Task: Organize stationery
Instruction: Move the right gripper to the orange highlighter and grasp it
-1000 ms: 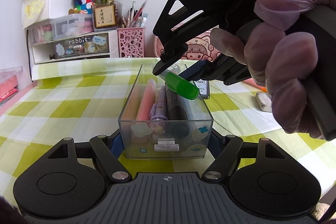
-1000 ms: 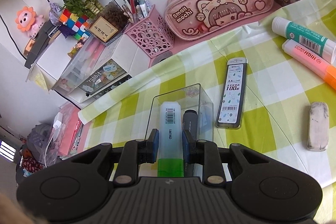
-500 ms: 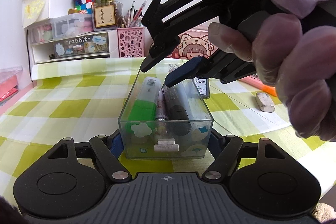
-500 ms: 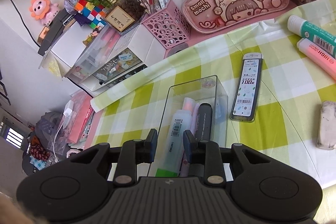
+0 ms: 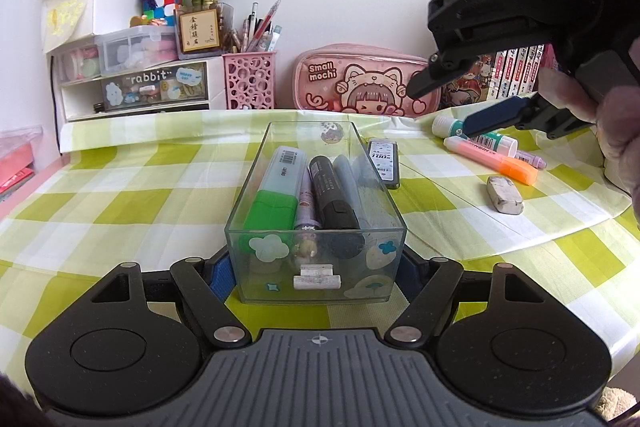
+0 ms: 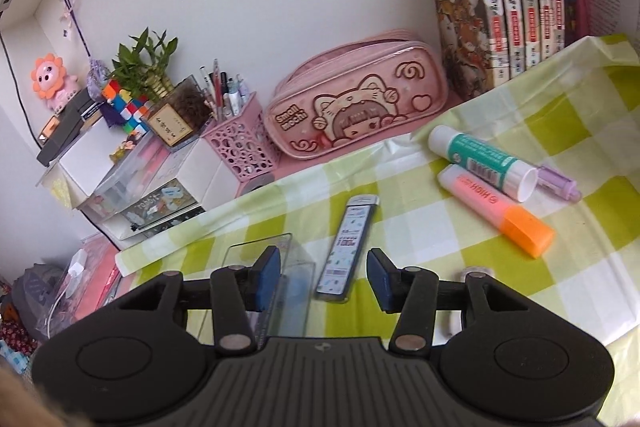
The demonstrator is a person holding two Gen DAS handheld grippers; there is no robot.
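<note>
Left wrist view: the left gripper (image 5: 316, 267) is clamping the near end of the clear box (image 5: 316, 211), which is sitting on the checked tablecloth (image 5: 120, 195) holding a green-capped highlighter (image 5: 272, 195), a purple pen (image 5: 306, 203) and a black marker (image 5: 332, 195). Right of it, the right gripper (image 5: 440, 107) is hovering empty, jaws opening, above the glue stick (image 5: 476, 133) and orange highlighter (image 5: 492, 159).

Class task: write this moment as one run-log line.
left gripper: shut on clear box | right gripper: opening, empty | green highlighter: in box
</note>
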